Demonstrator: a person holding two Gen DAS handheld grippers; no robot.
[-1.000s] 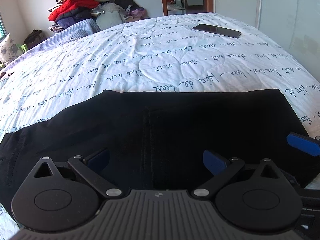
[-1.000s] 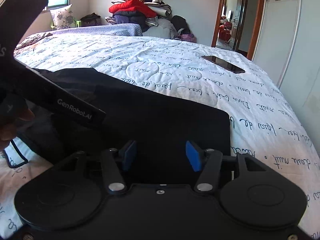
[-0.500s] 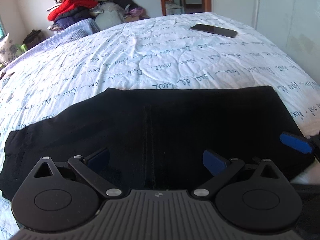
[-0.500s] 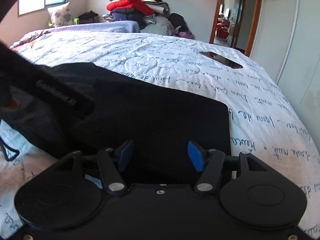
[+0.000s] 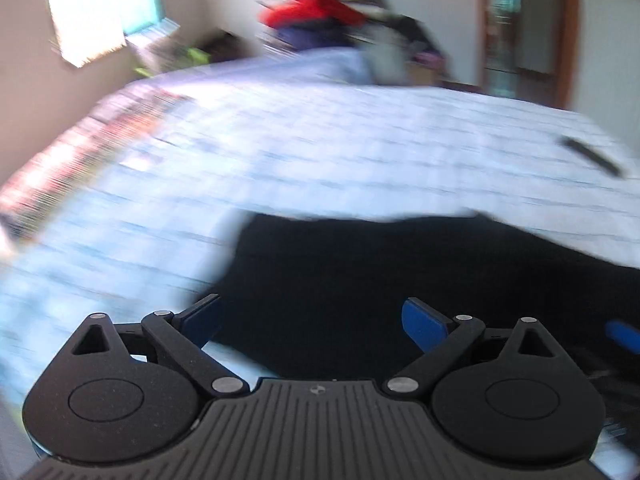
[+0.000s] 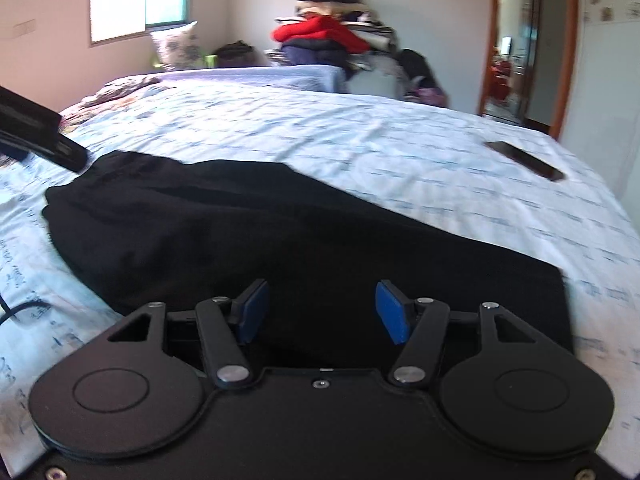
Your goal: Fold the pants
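Black pants (image 6: 248, 220) lie flat on the white bedspread, folded lengthwise, running from the left to a squared end at the right (image 6: 532, 292). In the blurred left wrist view the pants (image 5: 380, 272) fill the lower middle. My left gripper (image 5: 312, 320) is open and empty, over the pants' left end. My right gripper (image 6: 320, 308) is open and empty, just above the pants near their front edge. A blue fingertip of the right gripper shows at the left wrist view's right edge (image 5: 622, 336). The left gripper's body shows at the far left of the right wrist view (image 6: 36, 140).
A dark phone (image 6: 524, 160) lies on the bed at the right. A clothes pile with a red jacket (image 6: 320, 36) stands behind the bed. A pillow (image 6: 176, 44) sits under the window. A doorway (image 6: 516, 48) is at the back right.
The left gripper has swung quickly to the left, to the pants' left end; its view is motion-blurred. The right gripper's view has turned left and lifted slightly. Both stay open.
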